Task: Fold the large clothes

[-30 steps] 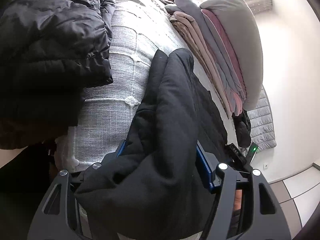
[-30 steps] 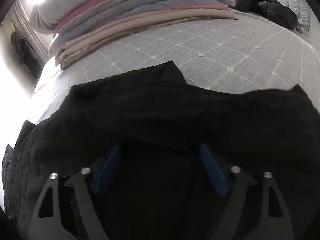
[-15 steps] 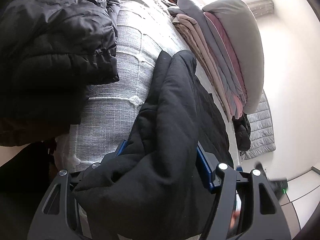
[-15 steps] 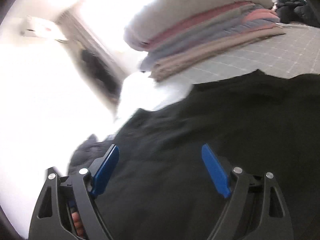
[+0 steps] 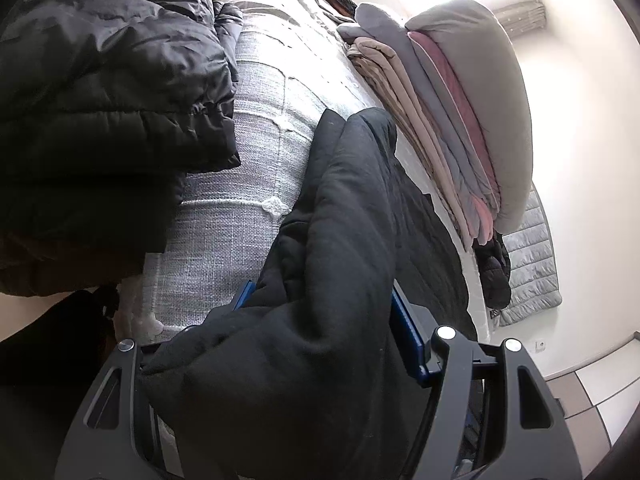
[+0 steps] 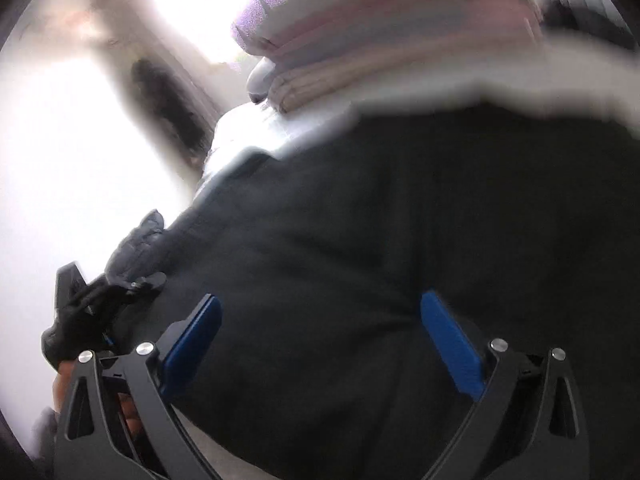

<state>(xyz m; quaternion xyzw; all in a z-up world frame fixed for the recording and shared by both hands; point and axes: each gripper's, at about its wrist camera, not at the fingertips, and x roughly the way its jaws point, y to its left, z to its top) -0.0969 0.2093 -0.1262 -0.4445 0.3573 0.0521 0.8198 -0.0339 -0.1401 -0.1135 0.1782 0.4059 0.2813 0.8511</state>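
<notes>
While bunching thick black cloth, left gripper (image 5: 320,320) is clamping the black garment (image 5: 344,240), lying on the grey bedspread (image 5: 256,120), right gripper (image 6: 320,344) just opening wide, nothing pinched, folded pile (image 5: 460,112) at two o'clock.

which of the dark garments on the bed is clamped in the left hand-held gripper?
The black fleece garment, bunched between the left hand-held gripper pads. The shiny black puffer jacket lies apart at upper left; a small dark garment hangs past the folded stack.

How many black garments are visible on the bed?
3: a black puffer jacket at the left edge, a black sweatshirt bunched in the left hand-held gripper, and a small dark garment beyond the folded stack. Others may be hidden.
</notes>
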